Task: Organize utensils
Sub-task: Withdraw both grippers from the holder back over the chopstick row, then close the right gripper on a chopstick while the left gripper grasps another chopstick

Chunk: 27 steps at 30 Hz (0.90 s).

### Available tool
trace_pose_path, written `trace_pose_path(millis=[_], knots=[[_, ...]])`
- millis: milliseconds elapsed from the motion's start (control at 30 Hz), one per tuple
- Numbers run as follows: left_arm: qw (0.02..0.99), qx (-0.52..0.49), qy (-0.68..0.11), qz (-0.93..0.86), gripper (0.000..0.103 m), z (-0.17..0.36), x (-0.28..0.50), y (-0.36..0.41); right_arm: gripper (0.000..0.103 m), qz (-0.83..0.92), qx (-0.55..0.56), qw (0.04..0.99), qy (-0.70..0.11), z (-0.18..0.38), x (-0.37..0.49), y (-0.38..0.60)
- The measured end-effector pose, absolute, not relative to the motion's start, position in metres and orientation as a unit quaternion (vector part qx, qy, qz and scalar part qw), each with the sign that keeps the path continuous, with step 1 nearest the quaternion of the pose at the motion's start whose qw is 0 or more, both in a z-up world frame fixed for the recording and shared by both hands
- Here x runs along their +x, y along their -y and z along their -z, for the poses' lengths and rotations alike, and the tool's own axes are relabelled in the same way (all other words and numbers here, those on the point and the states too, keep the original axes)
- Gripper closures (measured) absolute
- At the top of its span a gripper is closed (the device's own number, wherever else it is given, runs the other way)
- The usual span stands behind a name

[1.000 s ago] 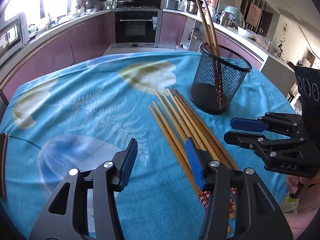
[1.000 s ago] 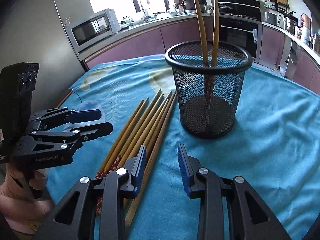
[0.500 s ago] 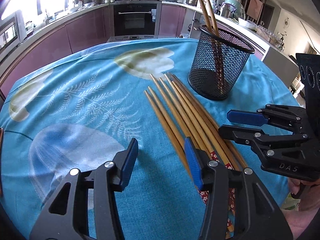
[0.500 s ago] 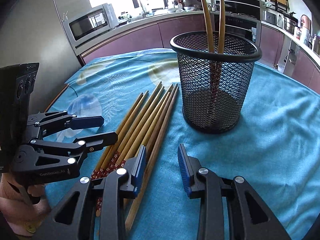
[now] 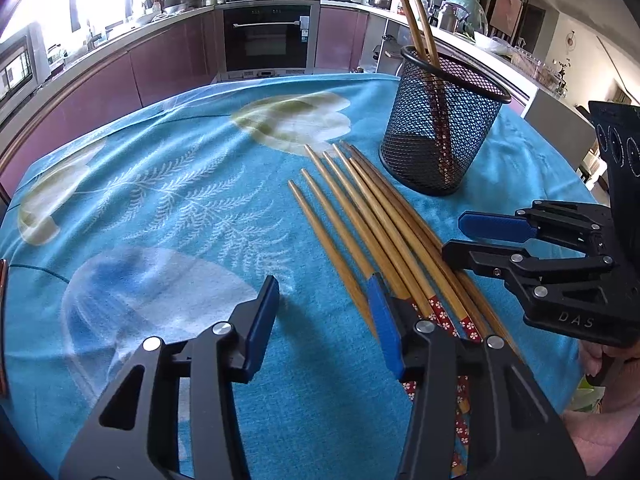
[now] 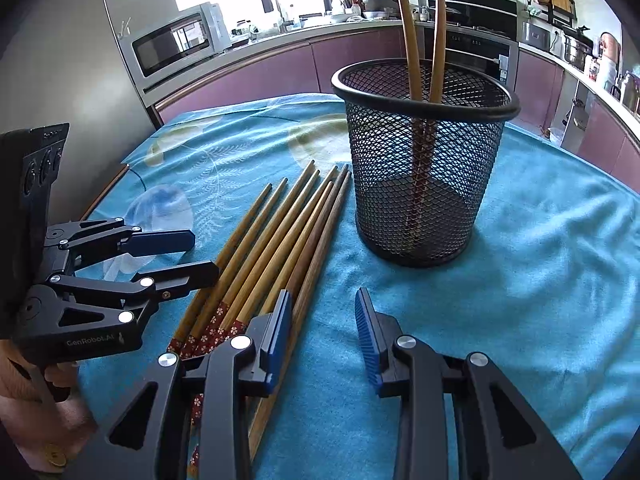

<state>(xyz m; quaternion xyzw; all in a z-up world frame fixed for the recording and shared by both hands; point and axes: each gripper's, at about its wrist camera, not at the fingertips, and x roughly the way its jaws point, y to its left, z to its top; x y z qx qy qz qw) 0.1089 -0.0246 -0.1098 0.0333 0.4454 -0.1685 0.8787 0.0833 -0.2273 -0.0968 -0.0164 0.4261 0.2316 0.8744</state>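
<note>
With both grippers' fingers spread and empty beside the mesh cup, the loose chopsticks lie packed together, so a pinch may catch several.

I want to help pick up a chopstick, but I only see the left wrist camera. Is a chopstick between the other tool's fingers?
Observer: No. In the right wrist view the right tool is open with only blue cloth in its gap; the loose chopsticks lie beside and under one finger.
Child: And my tool, seen from over there?
Observer: The left tool is open too. One fingertip reaches the outermost chopstick; I cannot tell if it touches.
Child: Is anything written on it?
Observer: Yes, its side reads GenRobot.AI.
</note>
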Motion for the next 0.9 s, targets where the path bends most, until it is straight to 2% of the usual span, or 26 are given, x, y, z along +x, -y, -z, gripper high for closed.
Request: trace_pose_path(millis=[100,333,533,633,767,900], knots=[[0.877,0.039,-0.448,0.167,0.064,0.110,0.111,0.025,0.072,-0.225,-0.024,0.876,-0.425,0.097,0.084,0.226],[0.876,0.044,-0.451,0.164,0.067,0.112,0.119,0.029,0.075,-0.211,-0.050,0.879,-0.425,0.099,0.089,0.210],[0.877,0.039,-0.452,0.155,0.071,0.112,0.125,0.029,0.083,-0.208,-0.046,0.880,-0.425,0.099,0.097,0.206],[0.878,0.035,-0.454,0.146,0.076,0.112,0.127,0.030,0.094,-0.211,-0.033,0.879,-0.427,0.099,0.100,0.207],[0.878,0.017,-0.458,0.137,0.087,0.112,0.130,0.027,0.094,-0.216,-0.007,0.876,-0.432,0.100,0.101,0.214],[0.879,0.005,-0.458,0.131,0.089,0.113,0.128,0.025,0.096,-0.220,0.007,0.874,-0.434,0.099,0.101,0.220]])
